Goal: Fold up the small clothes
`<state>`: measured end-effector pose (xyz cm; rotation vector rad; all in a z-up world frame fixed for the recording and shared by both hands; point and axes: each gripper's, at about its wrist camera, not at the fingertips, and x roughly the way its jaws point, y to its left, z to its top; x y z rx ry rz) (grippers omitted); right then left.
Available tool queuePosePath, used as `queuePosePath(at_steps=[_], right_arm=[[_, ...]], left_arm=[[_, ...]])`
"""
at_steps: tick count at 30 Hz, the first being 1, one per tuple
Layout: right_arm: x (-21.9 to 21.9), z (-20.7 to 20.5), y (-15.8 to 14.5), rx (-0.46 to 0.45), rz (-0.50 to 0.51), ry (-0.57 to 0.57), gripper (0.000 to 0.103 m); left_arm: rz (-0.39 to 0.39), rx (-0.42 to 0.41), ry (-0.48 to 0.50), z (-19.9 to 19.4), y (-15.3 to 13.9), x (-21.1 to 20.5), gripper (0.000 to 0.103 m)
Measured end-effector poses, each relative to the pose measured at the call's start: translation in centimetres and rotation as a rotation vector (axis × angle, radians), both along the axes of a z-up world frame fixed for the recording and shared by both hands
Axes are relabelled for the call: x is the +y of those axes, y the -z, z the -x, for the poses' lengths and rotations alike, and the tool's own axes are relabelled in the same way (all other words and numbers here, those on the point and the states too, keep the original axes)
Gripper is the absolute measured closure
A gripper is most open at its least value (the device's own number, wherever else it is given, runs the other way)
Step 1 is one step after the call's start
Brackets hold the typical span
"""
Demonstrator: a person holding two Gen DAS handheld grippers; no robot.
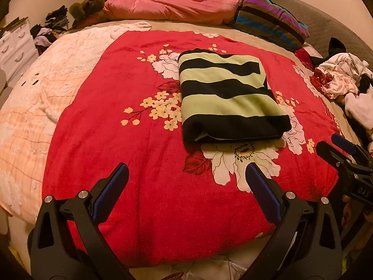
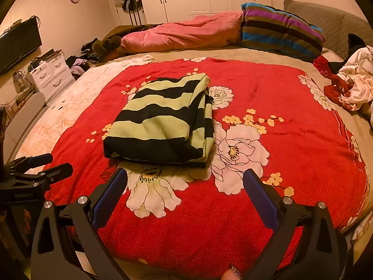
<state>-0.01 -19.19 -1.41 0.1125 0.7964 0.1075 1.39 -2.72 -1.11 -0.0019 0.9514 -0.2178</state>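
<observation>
At lower left, left gripper [image 1: 186, 175] spread wide, empty. Mid-frame, striped garment [image 1: 229, 95] folded on red floral blanket [image 1: 139, 198]. Lower right, right gripper [image 2: 185, 179] released too. Next: press edges flat, square corners.

Folded striped garment [image 1: 228, 95] lies on the red floral blanket [image 1: 139, 163]; left claw [image 1: 186, 175] spread wide, empty

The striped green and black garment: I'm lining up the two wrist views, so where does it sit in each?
Left wrist view: the folded striped garment lies right of centre on the red floral blanket.
Right wrist view: it lies left of centre.
Shared landmark: the large white flower just beyond the garment's near edge.
</observation>
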Motion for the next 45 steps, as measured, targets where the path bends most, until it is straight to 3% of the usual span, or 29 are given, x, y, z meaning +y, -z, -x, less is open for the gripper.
queuePosePath(at_steps=[45], right_arm=[[-0.35, -0.27, 0.68, 0.029, 0.025, 0.018, 0.004]], left_arm=[[0.009, -0.026, 0.034, 0.14, -0.74, -0.49, 0.009]])
